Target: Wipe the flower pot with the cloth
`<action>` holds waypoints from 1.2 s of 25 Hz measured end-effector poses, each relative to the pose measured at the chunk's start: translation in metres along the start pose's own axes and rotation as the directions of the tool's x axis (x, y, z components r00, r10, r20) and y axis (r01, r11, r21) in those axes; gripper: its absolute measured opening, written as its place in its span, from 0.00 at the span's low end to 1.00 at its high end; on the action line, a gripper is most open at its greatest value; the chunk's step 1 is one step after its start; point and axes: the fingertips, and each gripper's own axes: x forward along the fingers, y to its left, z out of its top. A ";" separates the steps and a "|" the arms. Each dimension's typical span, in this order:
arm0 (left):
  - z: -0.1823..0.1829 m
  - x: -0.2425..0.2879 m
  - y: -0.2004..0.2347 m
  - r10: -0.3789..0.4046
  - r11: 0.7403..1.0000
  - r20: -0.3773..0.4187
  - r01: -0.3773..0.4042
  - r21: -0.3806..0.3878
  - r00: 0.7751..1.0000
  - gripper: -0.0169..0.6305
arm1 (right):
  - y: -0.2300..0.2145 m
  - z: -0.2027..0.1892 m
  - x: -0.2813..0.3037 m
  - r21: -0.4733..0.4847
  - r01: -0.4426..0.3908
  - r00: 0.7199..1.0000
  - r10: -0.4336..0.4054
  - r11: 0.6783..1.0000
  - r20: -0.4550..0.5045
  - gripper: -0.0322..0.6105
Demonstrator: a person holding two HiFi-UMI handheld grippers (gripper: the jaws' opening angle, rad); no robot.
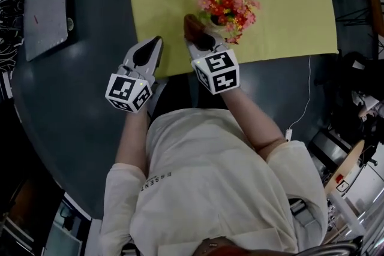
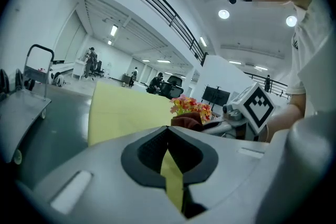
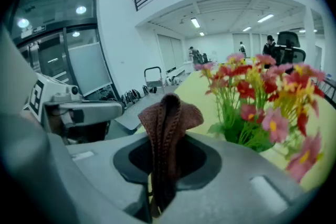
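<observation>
- Gripping a fold of the cloth, the right gripper has its jaws clenched on it. A bunched tuft stands proud of the tips, which I judge is meant to serve as the wiping pad.
- The left gripper has its jaws pressed together with nothing between them. It sits over the near edge of the mat, left of the right gripper and apart from the pot. It appears to be held in reserve, possibly to steady the pot.
- The flower pot stands on the mat toward its near edge, just beyond the right gripper and slightly to its right. The cloth is close to it, but contact cannot be confirmed. The pot body is mostly hidden beneath the flowers.
- The cloth is brown, knitted and ribbed, soft and thick enough to hold its fold.
- The flowers are red, pink and yellow on thin green stems, and look artificial.
- The mat is flat, smooth, matt yellow and rectangular, and probably protects the table.
- The table is dark grey with a curved edge and a faint sheen.
</observation>
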 end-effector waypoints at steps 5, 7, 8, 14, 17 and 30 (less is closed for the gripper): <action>-0.014 0.002 0.009 0.012 1.000 -0.022 -0.012 0.005 1.000 0.04 | -0.028 -0.019 0.037 0.048 0.178 0.984 -0.177 0.983 -0.007 0.14; -0.020 0.001 0.008 0.009 1.000 -0.033 -0.009 0.009 0.999 0.04 | -0.038 -0.022 0.044 0.103 0.229 0.973 -0.229 0.968 -0.010 0.14; -0.023 0.001 0.008 0.006 1.000 -0.040 -0.005 0.010 0.999 0.04 | -0.042 -0.024 0.046 0.138 0.245 0.969 -0.246 0.960 -0.011 0.14; -0.033 -0.003 0.011 -0.008 1.000 -0.060 0.008 0.001 0.998 0.04 | -0.052 -0.032 0.047 0.304 0.261 0.964 -0.265 0.916 -0.029 0.14; -0.039 0.000 0.010 -0.033 0.999 -0.082 0.034 0.009 0.996 0.04 | -0.054 -0.038 0.036 0.366 0.257 0.965 -0.258 0.894 -0.048 0.14; -0.053 0.045 -0.028 -0.142 0.987 -0.149 0.151 0.048 0.979 0.04 | -0.078 -0.095 -0.034 0.385 0.235 0.970 -0.193 0.892 -0.145 0.14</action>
